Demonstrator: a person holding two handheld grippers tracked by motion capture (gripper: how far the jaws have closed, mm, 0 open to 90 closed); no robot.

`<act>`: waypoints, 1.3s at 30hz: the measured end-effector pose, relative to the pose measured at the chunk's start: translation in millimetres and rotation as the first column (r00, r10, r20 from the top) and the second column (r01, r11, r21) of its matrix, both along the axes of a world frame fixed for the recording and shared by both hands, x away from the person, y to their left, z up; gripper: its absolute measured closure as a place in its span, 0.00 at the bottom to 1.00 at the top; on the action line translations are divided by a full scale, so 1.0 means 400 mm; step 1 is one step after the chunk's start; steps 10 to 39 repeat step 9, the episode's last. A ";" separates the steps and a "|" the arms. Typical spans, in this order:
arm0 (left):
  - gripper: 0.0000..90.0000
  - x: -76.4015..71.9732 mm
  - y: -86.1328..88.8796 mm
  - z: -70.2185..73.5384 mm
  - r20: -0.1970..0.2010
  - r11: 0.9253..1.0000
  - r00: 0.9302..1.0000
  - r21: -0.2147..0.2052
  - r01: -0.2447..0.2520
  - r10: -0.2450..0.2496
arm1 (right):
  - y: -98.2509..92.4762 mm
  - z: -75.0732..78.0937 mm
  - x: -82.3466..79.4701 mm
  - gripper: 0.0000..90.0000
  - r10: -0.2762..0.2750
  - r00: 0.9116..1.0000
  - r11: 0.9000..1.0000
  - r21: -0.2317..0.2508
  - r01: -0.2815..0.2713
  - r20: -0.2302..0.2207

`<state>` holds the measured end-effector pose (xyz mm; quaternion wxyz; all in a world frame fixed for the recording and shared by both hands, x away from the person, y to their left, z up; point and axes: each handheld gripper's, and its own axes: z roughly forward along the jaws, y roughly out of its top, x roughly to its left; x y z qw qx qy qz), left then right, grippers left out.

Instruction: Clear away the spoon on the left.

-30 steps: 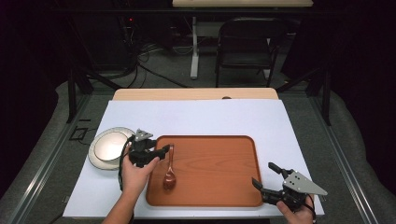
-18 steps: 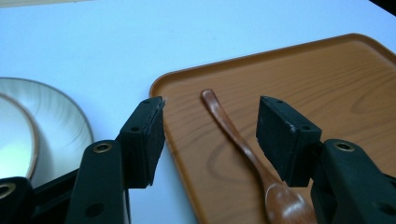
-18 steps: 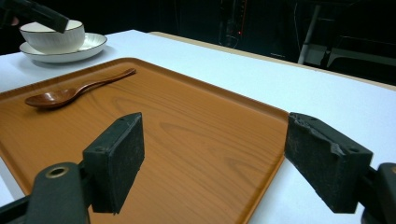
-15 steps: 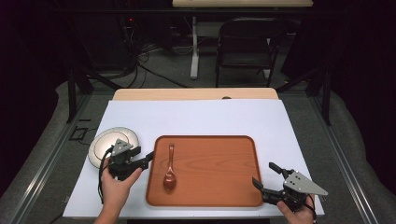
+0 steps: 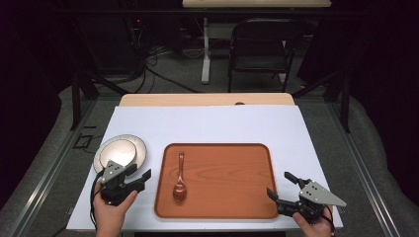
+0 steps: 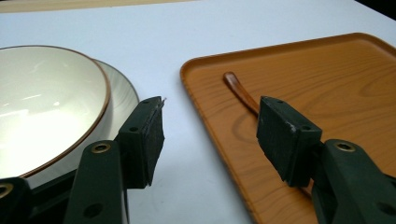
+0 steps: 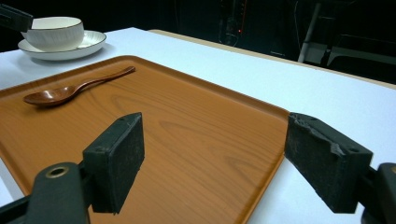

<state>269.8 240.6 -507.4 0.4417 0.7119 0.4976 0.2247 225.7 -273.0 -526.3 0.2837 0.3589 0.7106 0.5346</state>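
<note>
A brown wooden spoon (image 5: 179, 180) lies on the left part of an orange-brown wooden tray (image 5: 222, 173), bowl end toward me. A white bowl (image 5: 117, 153) sits on a white plate (image 5: 139, 148) left of the tray. My left gripper (image 5: 143, 180) rests open on the white table between plate and tray, with nothing between its jaws. In the left gripper view the left gripper (image 6: 210, 116) frames the tray's edge (image 6: 205, 98) and the spoon's handle (image 6: 238, 91). My right gripper (image 5: 278, 183) stands open at the tray's near right corner, holding nothing, and the right gripper (image 7: 215, 140) straddles that corner.
The table's white cover (image 5: 207, 123) lies bare behind the tray. A wooden strip (image 5: 207, 99) runs along the far edge, with a black chair (image 5: 257, 44) and cables on the floor beyond. The near table edge is just below both hands.
My left gripper has drawn back leftward off the tray, away from the spoon's handle, to a spot beside the plate. The spoon stays lying on the tray. The right gripper has not moved.
</note>
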 end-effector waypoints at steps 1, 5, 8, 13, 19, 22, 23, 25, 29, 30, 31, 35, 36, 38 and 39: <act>0.46 -0.001 0.004 -0.002 0.001 1.000 1.000 -0.003 -0.005 0.005 | 0.000 0.000 0.000 0.22 0.000 1.000 1.000 -0.001 0.000 0.000; 0.46 0.000 0.016 -0.009 0.002 1.000 1.000 -0.013 -0.022 0.022 | -0.001 -0.001 0.002 0.22 -0.008 1.000 1.000 0.000 0.008 -0.010; 0.46 0.000 0.019 -0.010 0.006 1.000 1.000 -0.018 -0.024 0.024 | -0.003 -0.002 0.003 0.22 -0.007 1.000 1.000 0.000 0.007 -0.013; 0.46 -0.001 0.019 -0.010 0.023 1.000 1.000 -0.022 -0.021 0.021 | -0.004 -0.002 0.003 0.22 -0.005 1.000 1.000 0.001 0.005 -0.012; 0.46 -0.001 0.019 -0.010 0.023 1.000 1.000 -0.022 -0.021 0.021 | -0.004 -0.002 0.003 0.22 -0.005 1.000 1.000 0.001 0.005 -0.012; 0.46 -0.001 0.019 -0.010 0.023 1.000 1.000 -0.022 -0.021 0.021 | -0.004 -0.002 0.003 0.22 -0.005 1.000 1.000 0.001 0.005 -0.012; 0.46 -0.001 0.019 -0.010 0.023 1.000 1.000 -0.022 -0.021 0.021 | -0.004 -0.002 0.003 0.22 -0.005 1.000 1.000 0.001 0.005 -0.012; 0.46 -0.001 0.019 -0.010 0.023 1.000 1.000 -0.022 -0.021 0.021 | -0.004 -0.002 0.003 0.22 -0.005 1.000 1.000 0.001 0.005 -0.012; 0.46 -0.001 0.019 -0.010 0.023 1.000 1.000 -0.022 -0.021 0.021 | -0.004 -0.002 0.003 0.22 -0.005 1.000 1.000 0.001 0.005 -0.012; 0.46 -0.001 0.019 -0.010 0.023 1.000 1.000 -0.022 -0.021 0.021 | -0.004 -0.002 0.003 0.22 -0.005 1.000 1.000 0.001 0.005 -0.012; 0.46 -0.001 0.019 -0.010 0.023 1.000 1.000 -0.022 -0.021 0.021 | -0.004 -0.002 0.003 0.22 -0.005 1.000 1.000 0.001 0.005 -0.012; 0.46 -0.001 0.019 -0.010 0.023 1.000 1.000 -0.022 -0.021 0.021 | -0.004 -0.002 0.003 0.22 -0.005 1.000 1.000 0.001 0.005 -0.012; 0.46 -0.001 0.019 -0.010 0.023 1.000 1.000 -0.022 -0.021 0.021 | -0.004 -0.002 0.003 0.22 -0.005 1.000 1.000 0.001 0.005 -0.012; 0.46 -0.001 0.019 -0.010 0.023 1.000 1.000 -0.022 -0.021 0.021 | -0.004 -0.002 0.003 0.22 -0.005 1.000 1.000 0.001 0.005 -0.012; 0.46 -0.001 0.019 -0.010 0.023 1.000 1.000 -0.022 -0.021 0.021 | -0.004 -0.002 0.003 0.22 -0.005 1.000 1.000 0.001 0.005 -0.012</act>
